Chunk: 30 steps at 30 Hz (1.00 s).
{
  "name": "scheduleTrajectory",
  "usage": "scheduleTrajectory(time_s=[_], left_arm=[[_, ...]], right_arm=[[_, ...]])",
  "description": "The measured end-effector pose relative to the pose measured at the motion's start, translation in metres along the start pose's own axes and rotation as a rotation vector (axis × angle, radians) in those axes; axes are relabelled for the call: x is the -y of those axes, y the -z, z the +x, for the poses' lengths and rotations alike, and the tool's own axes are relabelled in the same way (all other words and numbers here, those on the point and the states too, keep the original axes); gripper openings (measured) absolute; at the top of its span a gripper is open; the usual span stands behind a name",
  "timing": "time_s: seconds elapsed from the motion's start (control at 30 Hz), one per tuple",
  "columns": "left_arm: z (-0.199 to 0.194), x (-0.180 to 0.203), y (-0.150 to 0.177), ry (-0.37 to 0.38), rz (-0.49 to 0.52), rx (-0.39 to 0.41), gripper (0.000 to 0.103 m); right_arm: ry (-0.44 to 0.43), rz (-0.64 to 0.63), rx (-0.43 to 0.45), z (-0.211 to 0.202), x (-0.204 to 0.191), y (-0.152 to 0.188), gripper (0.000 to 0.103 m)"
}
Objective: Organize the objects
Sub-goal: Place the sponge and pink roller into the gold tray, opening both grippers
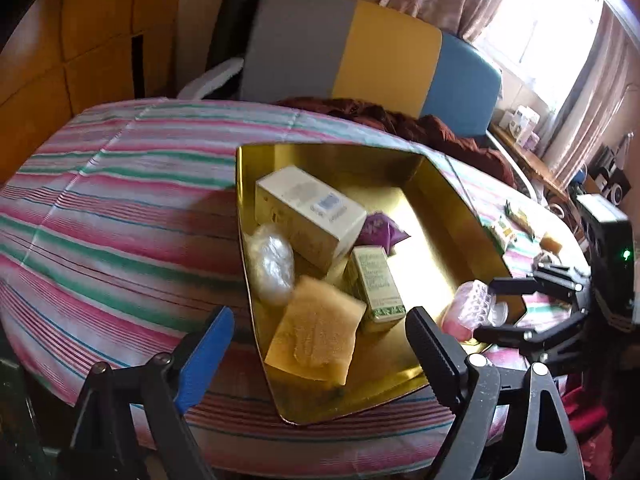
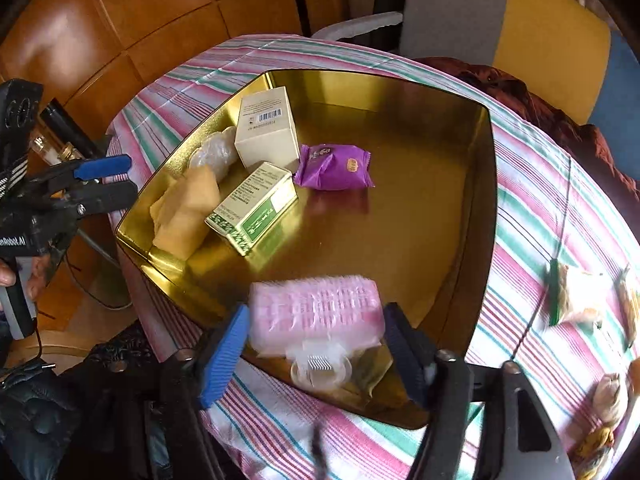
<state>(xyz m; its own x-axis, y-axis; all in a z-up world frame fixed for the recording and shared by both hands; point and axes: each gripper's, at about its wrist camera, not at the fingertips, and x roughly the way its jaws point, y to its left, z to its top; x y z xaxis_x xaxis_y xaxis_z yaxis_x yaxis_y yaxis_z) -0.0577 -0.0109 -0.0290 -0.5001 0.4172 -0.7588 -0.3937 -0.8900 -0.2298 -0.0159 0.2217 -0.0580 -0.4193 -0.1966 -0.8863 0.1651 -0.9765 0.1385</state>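
1. Left wrist view: left tongs [image 1: 320,344] apart, nothing between them; yellow sponge [image 1: 316,332] lies just ahead inside the gold tin [image 1: 448,200]. Deposit step looks done on this side.
2. Right wrist view: right tongs [image 2: 316,344] apart; pink brush [image 2: 316,312] sits blurred between them at the tin's near rim; contact unclear. Probably mid-release.
3. Next: back off, fetch the snack packets [image 2: 576,296] on the desk [image 2: 560,200], right of the right tongs.

Partial "nRobot.AI" on left tongs [image 2: 106,182] body; box [image 2: 267,128] barcode digits unreadable.
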Motion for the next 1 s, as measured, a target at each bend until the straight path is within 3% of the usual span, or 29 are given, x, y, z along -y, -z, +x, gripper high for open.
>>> scheduleTrajectory(time_s=[0.33,0.53,1.0], left_arm=[[-0.029,0.025,-0.016,-0.092,0.074,0.136,0.097],[-0.033,0.042,-0.016,-0.148,0.100,0.169,0.099],[-0.026,0.081,-0.008,-0.100,0.202,0.151,0.099]], right_arm=[[0.055,0.029,0.098,-0.027,-0.011,-0.006,0.079],[0.085,0.116,0.201,-0.043,-0.012,-0.005,0.079],[0.120,0.205,0.250,-0.057,0.001,0.013,0.079]])
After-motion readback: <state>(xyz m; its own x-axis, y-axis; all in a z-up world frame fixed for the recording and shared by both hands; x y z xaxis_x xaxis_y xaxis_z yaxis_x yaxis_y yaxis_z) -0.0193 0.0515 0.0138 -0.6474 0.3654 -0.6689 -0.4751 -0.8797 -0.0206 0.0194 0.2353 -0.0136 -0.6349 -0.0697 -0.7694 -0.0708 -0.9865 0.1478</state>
